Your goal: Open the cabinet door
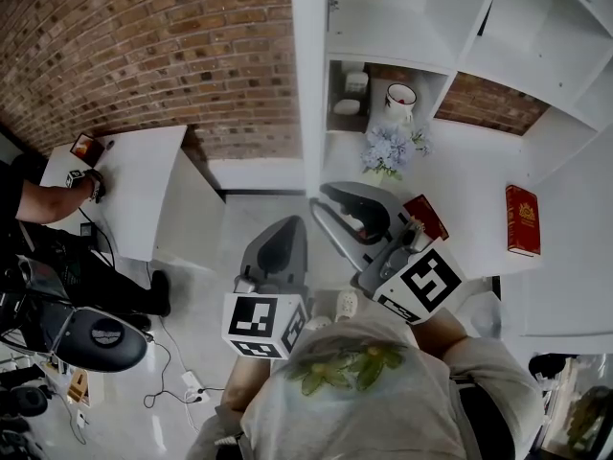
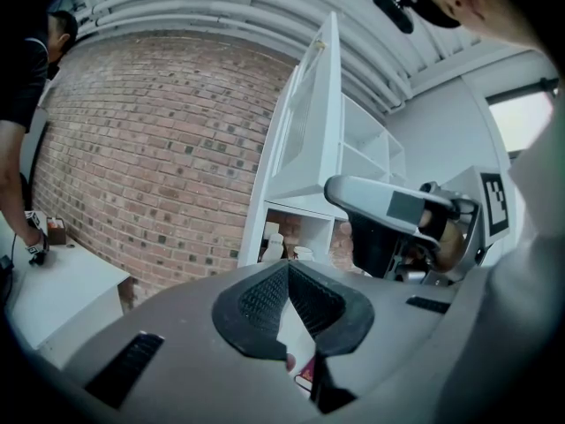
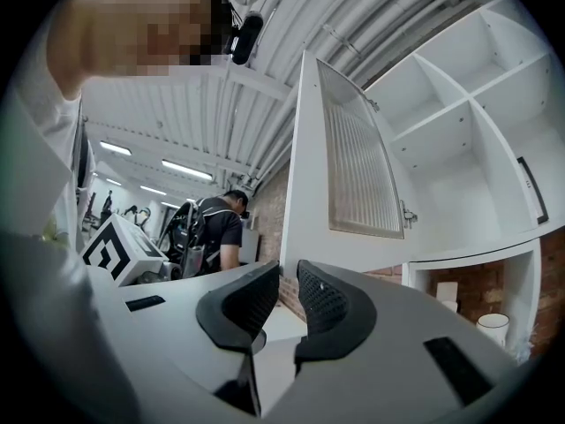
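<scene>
The white cabinet door (image 1: 308, 84) stands swung out, edge-on to me in the head view. In the right gripper view it shows its ribbed glass panel (image 3: 353, 162) and a small metal handle (image 3: 406, 212), with bare white shelves (image 3: 459, 122) behind it. In the left gripper view the door (image 2: 313, 122) rises beside the shelves. My right gripper (image 1: 321, 199) is below the door and apart from it; its jaws (image 3: 288, 276) stand a narrow gap apart with nothing between them. My left gripper (image 1: 287, 223) hangs lower left, its pads meeting at the tips (image 2: 288, 268).
A white counter (image 1: 479, 180) carries a bunch of flowers (image 1: 386, 151), a mug (image 1: 400, 95) and two red books (image 1: 522, 220). At the left is a white desk (image 1: 144, 185) against the brick wall (image 1: 153, 46), with a person's arm (image 1: 48, 202) on it.
</scene>
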Available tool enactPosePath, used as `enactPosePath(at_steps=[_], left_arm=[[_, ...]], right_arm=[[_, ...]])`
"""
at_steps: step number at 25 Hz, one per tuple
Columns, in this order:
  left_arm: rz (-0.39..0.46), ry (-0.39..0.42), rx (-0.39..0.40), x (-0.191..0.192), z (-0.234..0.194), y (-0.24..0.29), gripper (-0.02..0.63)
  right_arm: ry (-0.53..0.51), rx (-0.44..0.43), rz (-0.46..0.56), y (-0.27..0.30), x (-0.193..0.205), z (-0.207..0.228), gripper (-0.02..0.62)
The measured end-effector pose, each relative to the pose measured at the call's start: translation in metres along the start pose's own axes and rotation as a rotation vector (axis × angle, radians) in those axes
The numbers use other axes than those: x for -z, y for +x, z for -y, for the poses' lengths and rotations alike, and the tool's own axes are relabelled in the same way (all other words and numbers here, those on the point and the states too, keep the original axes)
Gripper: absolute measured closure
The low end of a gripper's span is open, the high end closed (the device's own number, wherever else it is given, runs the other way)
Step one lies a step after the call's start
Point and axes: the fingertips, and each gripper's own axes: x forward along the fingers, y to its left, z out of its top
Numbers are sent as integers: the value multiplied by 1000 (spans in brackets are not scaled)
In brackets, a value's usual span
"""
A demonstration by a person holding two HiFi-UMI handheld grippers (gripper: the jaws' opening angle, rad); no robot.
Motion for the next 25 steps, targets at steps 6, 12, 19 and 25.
enactPosePath(at_steps=[6,12,19,25], left_arm=[[9,-12,-1,0,-1,-6,598],[20,-22,13,-1,1,-10,598],[38,-21,43,-5,5,-14,598],[26,-19,81,1,13,-12,598]], right_arm=[[-7,21,-23,-3,4,0,523],[12,28,-79,-7,19,-7,537],[29,28,-133,-13,36,-21,568],[-6,59,-185,-22,49,-24,572]])
